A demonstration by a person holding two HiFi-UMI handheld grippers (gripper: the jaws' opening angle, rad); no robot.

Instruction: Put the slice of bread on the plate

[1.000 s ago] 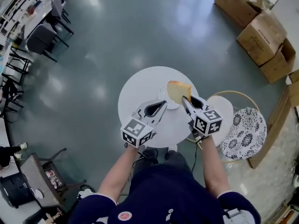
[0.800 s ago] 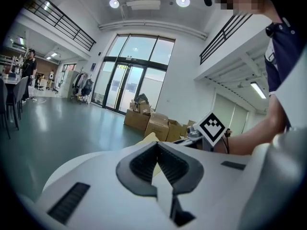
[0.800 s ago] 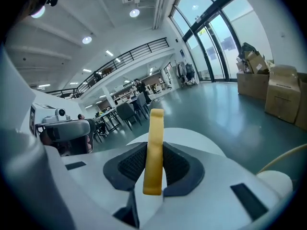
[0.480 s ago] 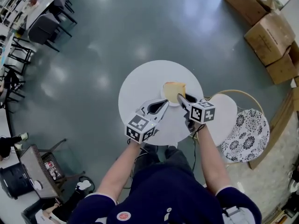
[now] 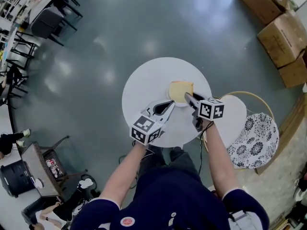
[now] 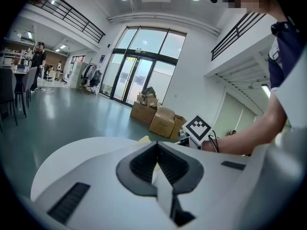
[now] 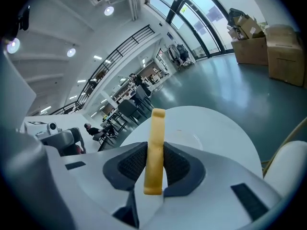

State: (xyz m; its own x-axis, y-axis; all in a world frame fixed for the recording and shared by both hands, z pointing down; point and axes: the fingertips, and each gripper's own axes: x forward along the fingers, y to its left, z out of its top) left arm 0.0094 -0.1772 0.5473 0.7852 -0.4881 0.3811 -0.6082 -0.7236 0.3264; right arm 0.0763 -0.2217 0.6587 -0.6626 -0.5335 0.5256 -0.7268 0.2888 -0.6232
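Observation:
A yellow slice of bread point(image 5: 181, 89) hangs on its edge over the right part of the round white table point(image 5: 144, 87). My right gripper point(image 5: 187, 96) is shut on it. In the right gripper view the bread point(image 7: 155, 143) stands upright between the dark pads point(image 7: 132, 163), with the small white plate point(image 7: 191, 140) on the table just beyond. The plate's rim point(image 5: 171, 98) shows under the bread. My left gripper point(image 5: 171, 103) hovers close to the left of the plate, shut and holding nothing. In the left gripper view point(image 6: 156, 145) the bread point(image 6: 144, 139) peeks over its jaws.
A white round stool point(image 5: 231, 116) and a seat with a patterned cushion point(image 5: 252, 139) stand right of the table. Cardboard boxes point(image 5: 283, 25) are at the upper right. Chairs and desks point(image 5: 48, 20) line the upper left. Grey floor surrounds the table.
Both grippers have come down toward the table. The bread sank with the right gripper and rolled more on edge over the plate.

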